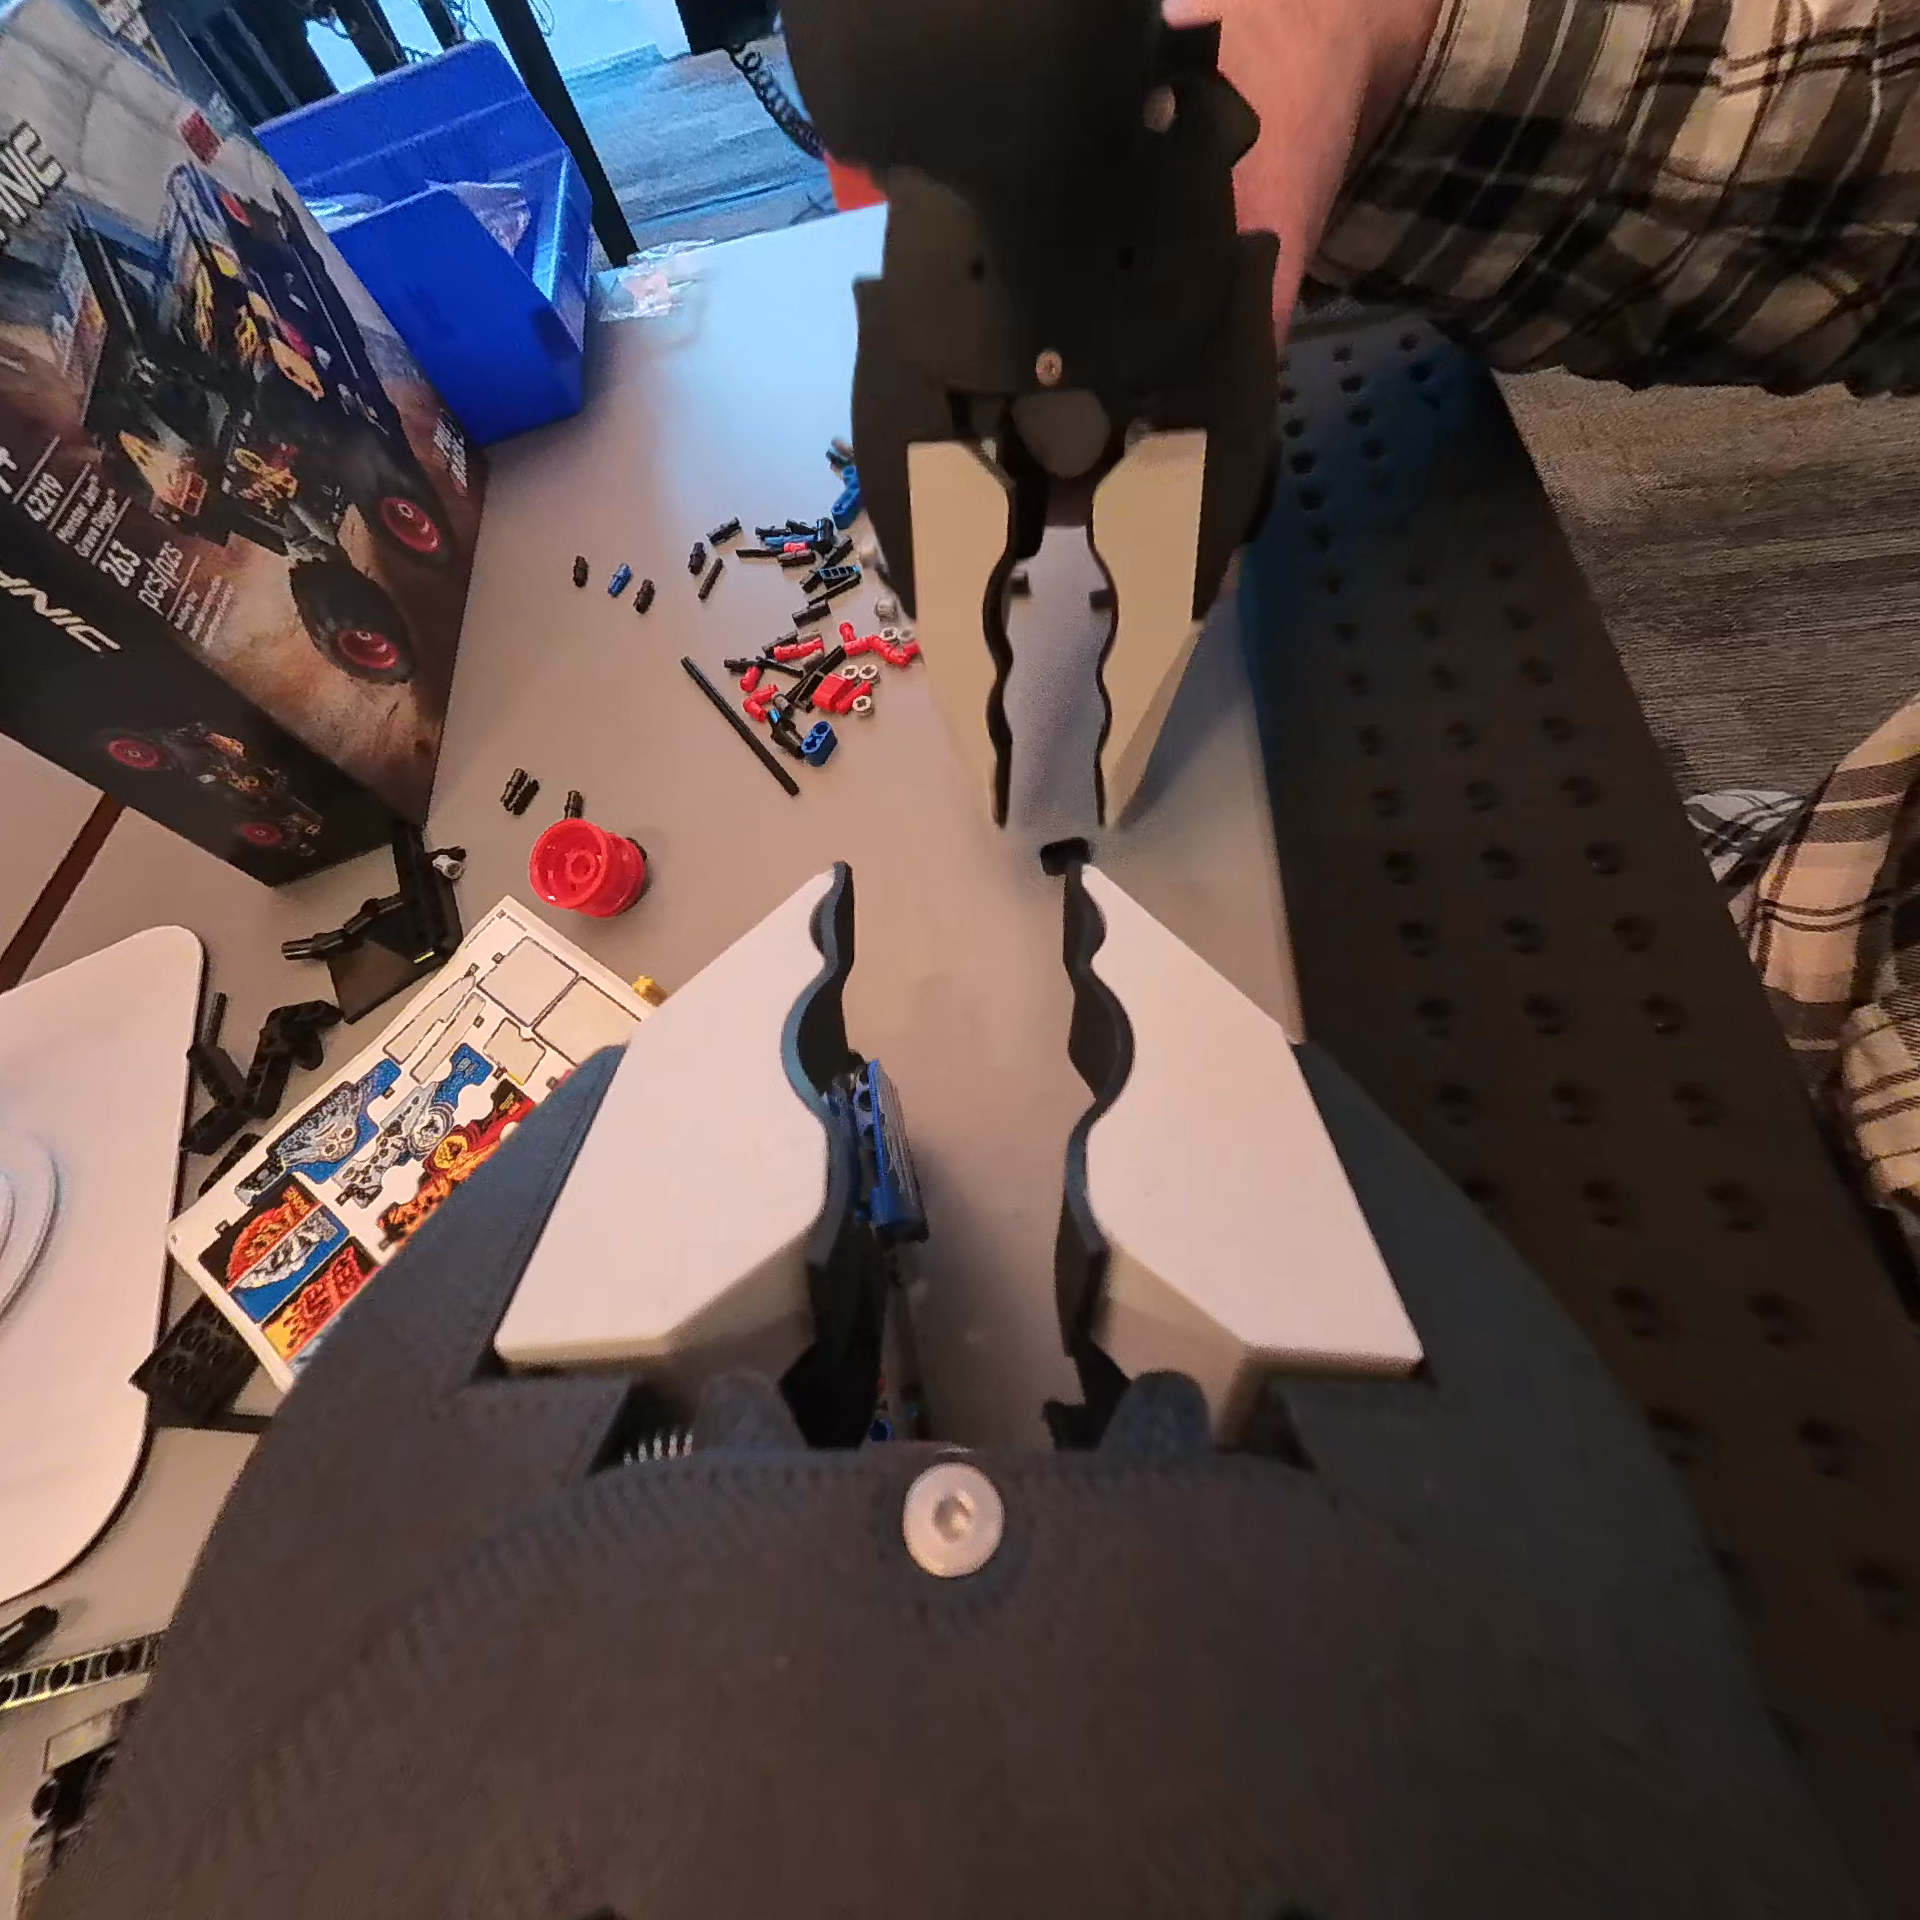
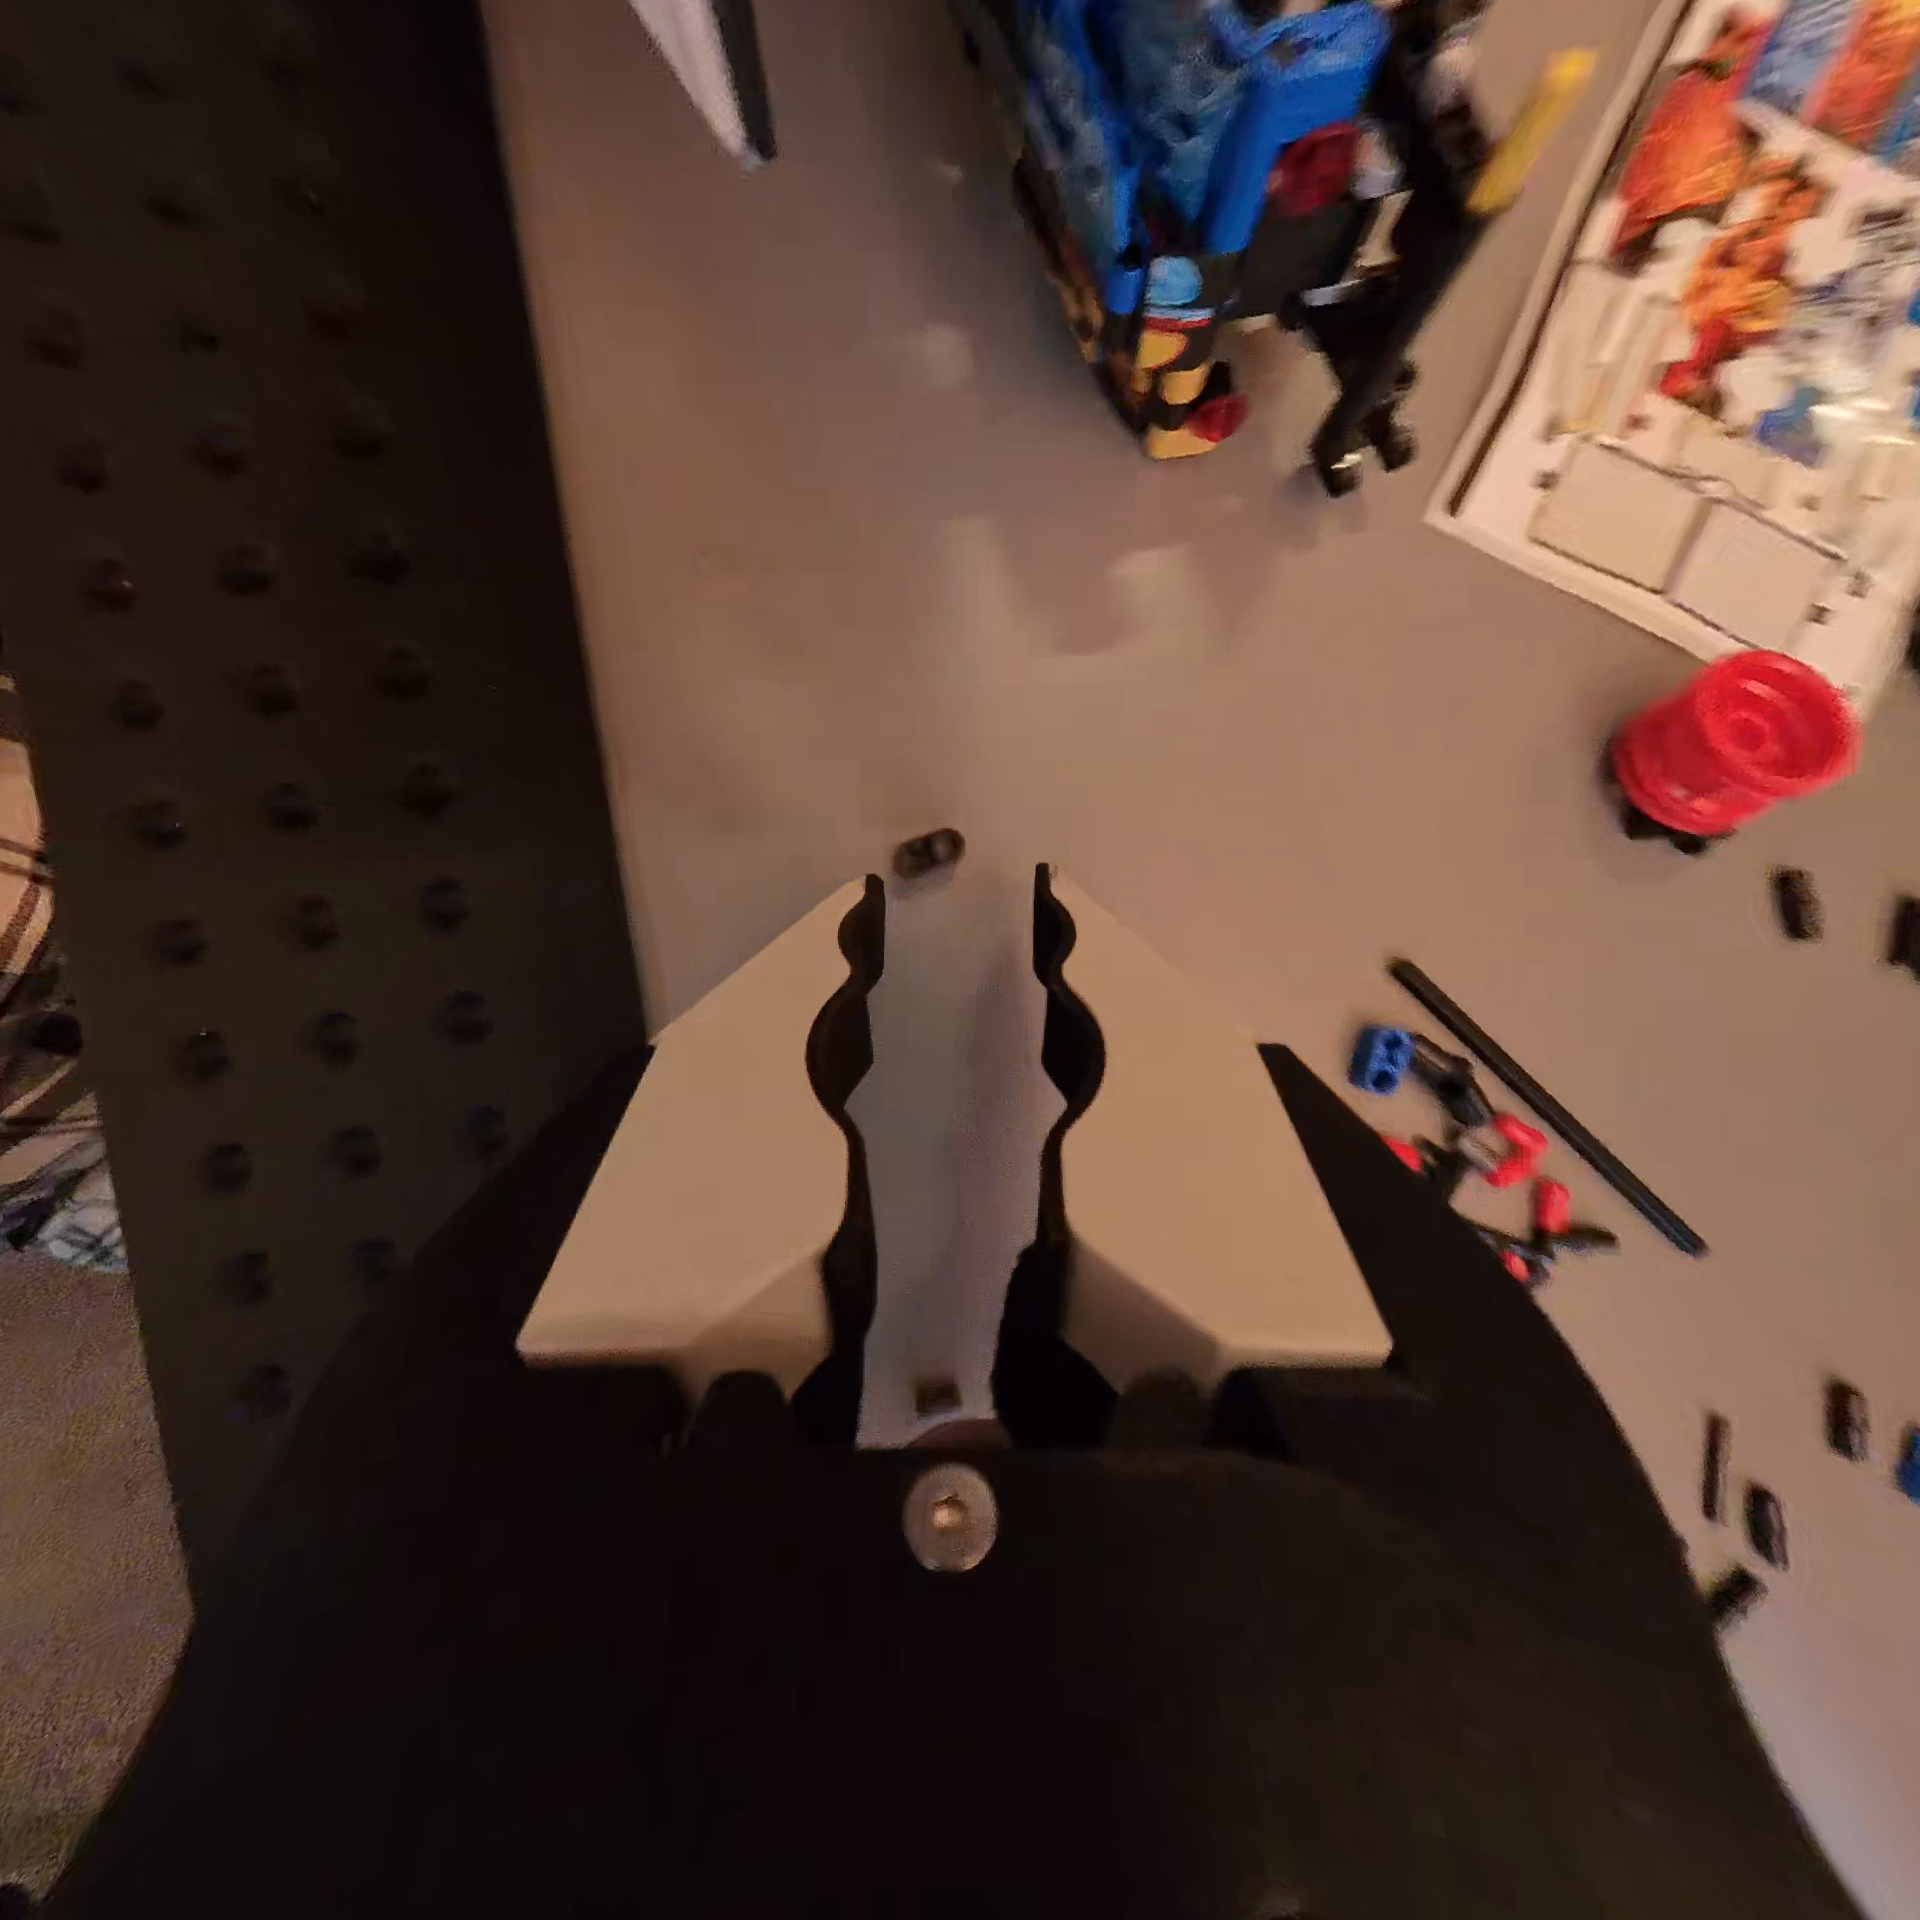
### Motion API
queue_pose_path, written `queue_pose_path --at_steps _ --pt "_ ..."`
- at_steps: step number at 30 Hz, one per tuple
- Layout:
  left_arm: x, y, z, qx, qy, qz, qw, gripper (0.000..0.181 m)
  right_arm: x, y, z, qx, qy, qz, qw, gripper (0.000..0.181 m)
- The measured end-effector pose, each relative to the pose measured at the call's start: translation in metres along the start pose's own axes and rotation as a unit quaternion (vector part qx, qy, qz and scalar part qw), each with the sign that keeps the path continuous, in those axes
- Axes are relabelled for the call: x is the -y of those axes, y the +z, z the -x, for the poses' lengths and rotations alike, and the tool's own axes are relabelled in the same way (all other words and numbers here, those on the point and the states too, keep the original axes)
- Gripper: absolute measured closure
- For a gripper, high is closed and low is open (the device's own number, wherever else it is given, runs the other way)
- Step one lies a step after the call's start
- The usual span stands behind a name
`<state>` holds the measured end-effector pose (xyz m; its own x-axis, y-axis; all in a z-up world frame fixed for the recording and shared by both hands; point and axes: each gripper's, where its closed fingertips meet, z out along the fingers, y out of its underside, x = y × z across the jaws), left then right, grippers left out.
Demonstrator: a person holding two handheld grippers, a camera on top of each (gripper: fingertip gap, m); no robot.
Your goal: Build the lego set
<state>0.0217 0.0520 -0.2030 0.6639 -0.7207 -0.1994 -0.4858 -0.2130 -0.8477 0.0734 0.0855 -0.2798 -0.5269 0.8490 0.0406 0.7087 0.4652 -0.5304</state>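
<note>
Lego pieces (image 1: 805, 649), black, red and blue, lie scattered on the grey tabletop (image 1: 644, 436) left of the right claw (image 1: 1049, 821), which points down with its fingers spread over a small black pin (image 2: 928, 852). Left claw (image 1: 956, 883) is also spread and empty; a blue-and-black partial build (image 1: 878, 1143) stands under its left finger. Nearby lie a red wheel hub (image 1: 585, 868), sticker sheet (image 1: 416, 1122) and set box (image 1: 208, 468); beyond it, a blue bin (image 1: 457, 260), contents unclear
</note>
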Motion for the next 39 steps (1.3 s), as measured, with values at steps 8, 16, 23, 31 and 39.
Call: queue_pose_path --at_steps 8,16,23,31,39 --pt "0.014 0.006 -0.028 -0.019 0.048 0.004 0.999 0.143 -0.040 -0.059 -0.061 -0.118 0.064 -0.012 0.991 0.161" --pt "-0.002 0.036 -0.061 -0.047 0.100 0.054 0.992 0.144 -0.079 -0.065 -0.081 -0.130 0.081 0.023 0.988 0.165" --pt "-0.010 0.053 -0.069 -0.056 0.110 0.062 0.990 0.145 -0.105 -0.067 -0.070 -0.104 0.087 0.039 0.990 0.167" --pt "-0.011 0.055 -0.062 -0.049 0.091 0.050 0.993 0.146 -0.135 -0.081 -0.074 -0.133 0.115 0.047 0.983 0.166" --pt "-0.012 0.058 -0.061 -0.050 0.090 0.047 0.994 0.146 -0.145 -0.087 -0.097 -0.165 0.133 0.037 0.977 0.166"
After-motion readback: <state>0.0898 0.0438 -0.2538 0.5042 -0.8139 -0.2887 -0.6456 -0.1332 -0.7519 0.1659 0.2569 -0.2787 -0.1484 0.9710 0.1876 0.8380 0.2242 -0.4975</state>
